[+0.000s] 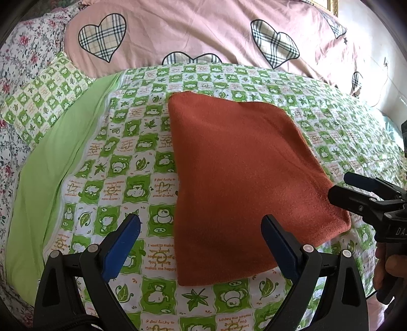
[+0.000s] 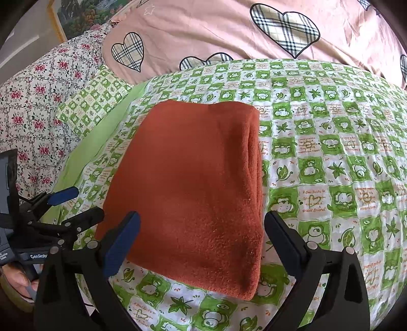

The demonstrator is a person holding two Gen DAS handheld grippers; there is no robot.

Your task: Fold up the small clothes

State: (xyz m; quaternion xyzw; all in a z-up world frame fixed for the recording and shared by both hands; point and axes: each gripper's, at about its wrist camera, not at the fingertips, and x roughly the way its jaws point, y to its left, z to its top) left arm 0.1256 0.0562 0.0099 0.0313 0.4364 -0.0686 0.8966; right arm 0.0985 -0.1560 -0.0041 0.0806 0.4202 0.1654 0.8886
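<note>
A rust-orange fleece garment lies folded into a thick rectangle on the green checked sheet. It also shows in the right wrist view, with its stacked fold edges on the right side. My left gripper is open and empty, hovering above the garment's near left edge. My right gripper is open and empty, just above the garment's near edge. The right gripper also shows in the left wrist view, beside the garment's right corner. The left gripper shows in the right wrist view, at the garment's left side.
A pink quilt with plaid hearts lies bunched along the far side. A green checked pillow and a floral cover lie at the left. A framed picture stands behind the bed.
</note>
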